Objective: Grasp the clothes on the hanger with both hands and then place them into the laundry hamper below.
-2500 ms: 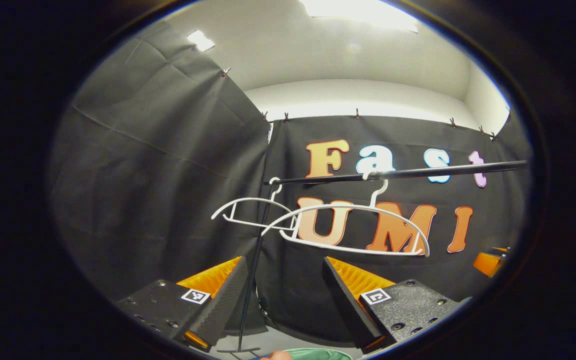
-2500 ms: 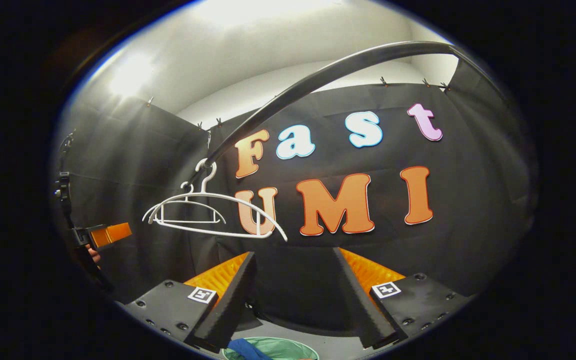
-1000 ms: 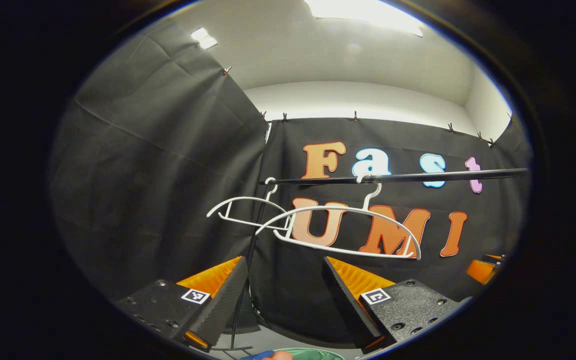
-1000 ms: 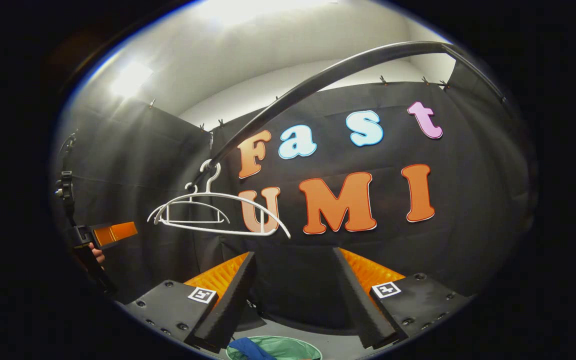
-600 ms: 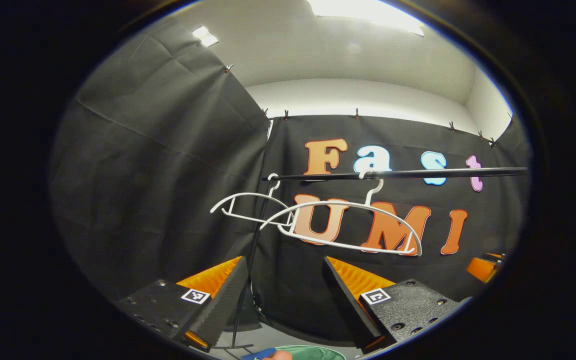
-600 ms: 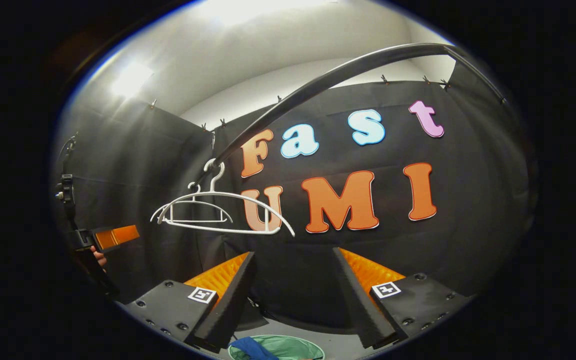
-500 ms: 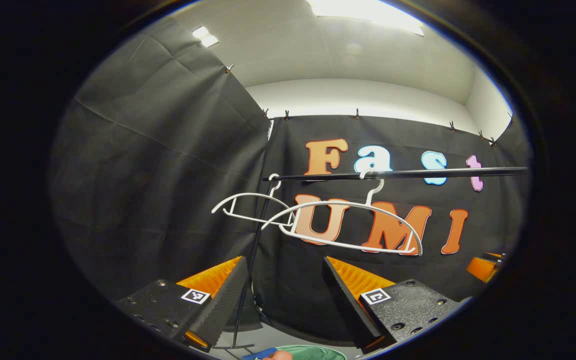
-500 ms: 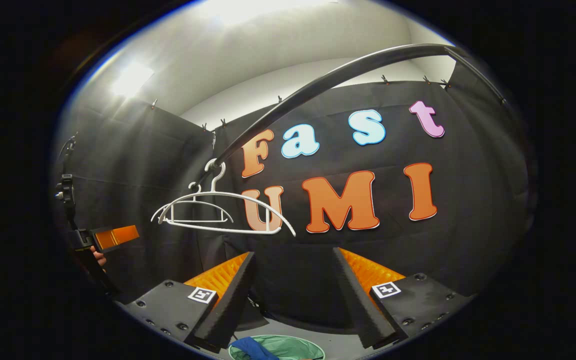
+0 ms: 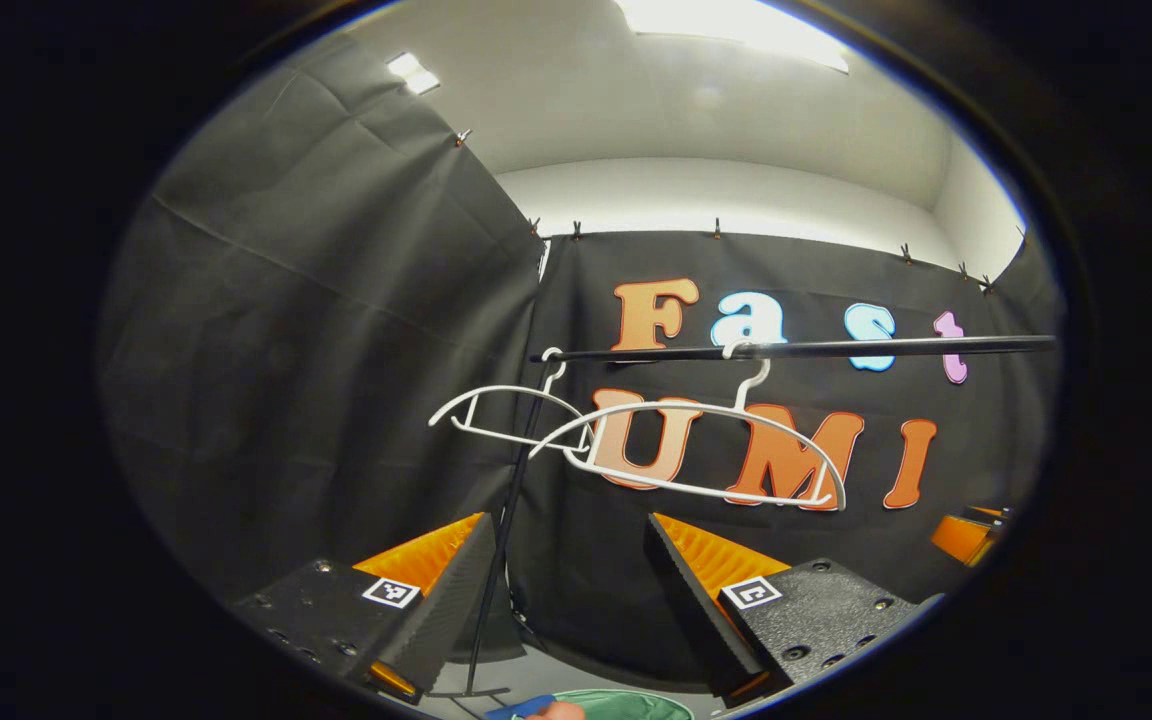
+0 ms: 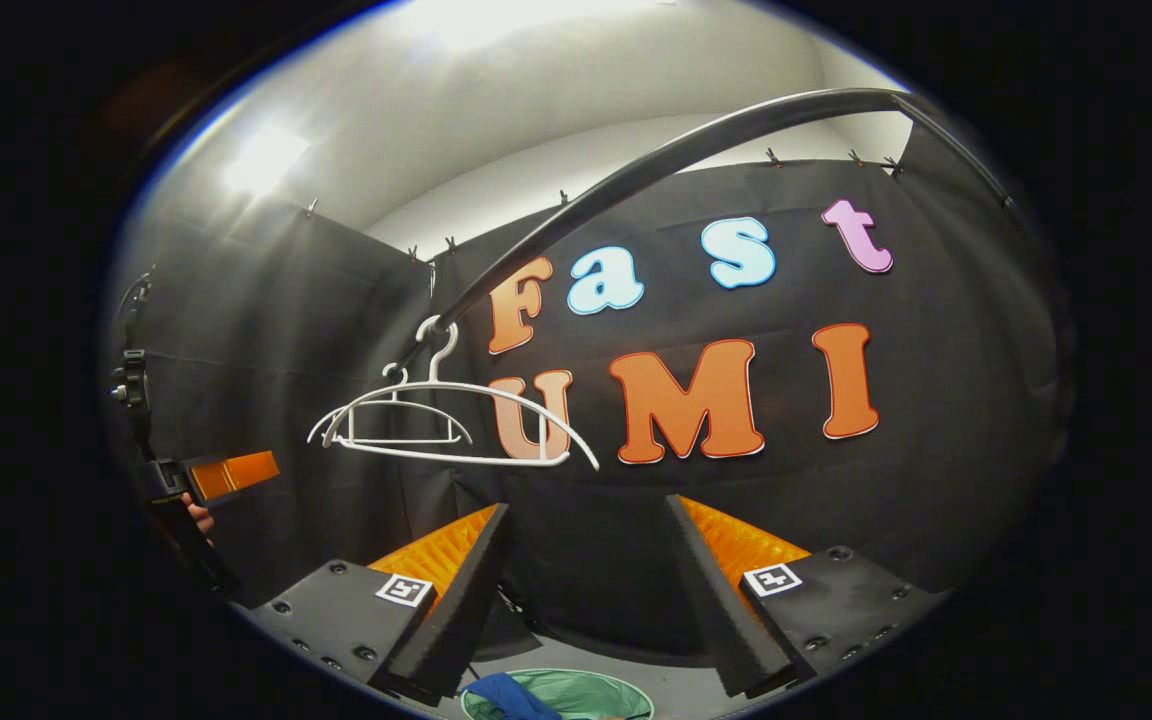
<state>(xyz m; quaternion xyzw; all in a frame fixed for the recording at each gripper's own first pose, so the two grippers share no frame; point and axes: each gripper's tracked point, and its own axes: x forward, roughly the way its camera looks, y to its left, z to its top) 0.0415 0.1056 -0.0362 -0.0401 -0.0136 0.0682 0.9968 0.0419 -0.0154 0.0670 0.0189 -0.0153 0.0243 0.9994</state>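
Claws are seen spread wide with nothing between the fingers: the left claw in the left gripper view, the right claw in the right gripper view. Two bare white plastic hangers are hung on a thin black horizontal rail, held up by a slim black upright pole. Below, at the lower edge of the right gripper view, a round green laundry hamper is shown, with a blue piece of clothing draped at its left rim. The left claw is also glimpsed at the far left of that view, held by a hand.
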